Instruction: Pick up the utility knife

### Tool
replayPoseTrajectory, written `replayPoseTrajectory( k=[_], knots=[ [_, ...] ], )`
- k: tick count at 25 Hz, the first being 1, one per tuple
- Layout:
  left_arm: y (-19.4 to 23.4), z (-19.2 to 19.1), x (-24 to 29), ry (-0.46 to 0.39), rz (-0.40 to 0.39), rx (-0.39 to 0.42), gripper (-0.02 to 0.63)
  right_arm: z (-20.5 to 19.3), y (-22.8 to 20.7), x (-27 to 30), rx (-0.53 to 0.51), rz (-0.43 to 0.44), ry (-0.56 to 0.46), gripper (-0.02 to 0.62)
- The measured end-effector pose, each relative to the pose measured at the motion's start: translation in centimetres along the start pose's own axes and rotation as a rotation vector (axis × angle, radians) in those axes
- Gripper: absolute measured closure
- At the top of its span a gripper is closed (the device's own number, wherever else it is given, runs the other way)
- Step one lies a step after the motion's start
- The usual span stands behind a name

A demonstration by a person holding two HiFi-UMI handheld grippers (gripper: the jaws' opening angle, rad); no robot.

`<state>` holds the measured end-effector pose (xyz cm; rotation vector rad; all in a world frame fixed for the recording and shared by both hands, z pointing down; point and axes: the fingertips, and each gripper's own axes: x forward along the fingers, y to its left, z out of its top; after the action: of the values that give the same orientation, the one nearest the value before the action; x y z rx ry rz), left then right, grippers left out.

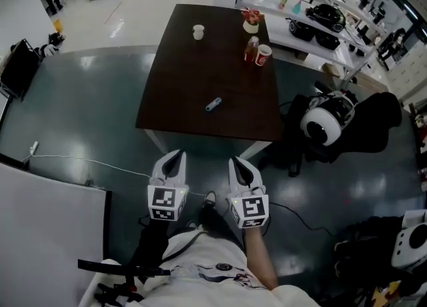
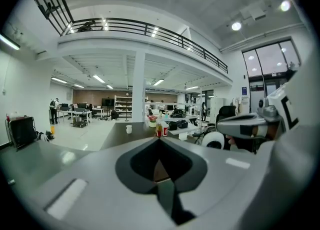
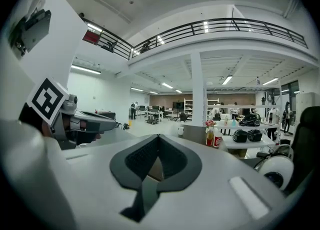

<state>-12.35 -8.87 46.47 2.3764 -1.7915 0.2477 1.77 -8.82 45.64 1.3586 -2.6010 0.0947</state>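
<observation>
No words or numbers can be read anywhere. The left gripper (image 1: 175, 157) and the right gripper (image 1: 239, 164) each carry a black-and-white square marker (image 1: 165, 199), but these are block patterns, not letters. The red cup (image 1: 264, 55) on the table (image 1: 193, 79) has a white mark, a blue sign (image 2: 243, 90) sits on the far wall, and a red sign (image 3: 92, 36) hangs up high, all too small to read.
</observation>
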Motion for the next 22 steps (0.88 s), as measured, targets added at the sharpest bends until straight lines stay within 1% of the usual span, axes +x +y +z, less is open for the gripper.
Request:
replayPoseTrajectory(
  k=[3,8,14,19,22],
  knots=[
    [1.0,1.4,2.9,-0.003,0.017,-0.001,0.607,0.6,-2.0,2.7,0.005,0.016,0.007,0.594],
    [0.9,2.9,7.1,0.018,0.019,0.020,0.607,1.8,-5.3,5.3,0.022,0.025,-0.004,0.594],
    [-0.1,2.0,11.3,0.062,0.007,0.030,0.607,0.5,-8.9,8.0,0.058,0.037,0.012,0.594],
    [0.0,0.8,12.9,0.118,0.008,-0.005,0.607,0.2,-9.2,9.2,0.077,0.072,0.029,0.594],
    [0.6,0.5,14.3,0.130,0.013,-0.015,0.607,-0.2,-9.8,10.5,0.090,0.079,0.037,0.594]
  ],
)
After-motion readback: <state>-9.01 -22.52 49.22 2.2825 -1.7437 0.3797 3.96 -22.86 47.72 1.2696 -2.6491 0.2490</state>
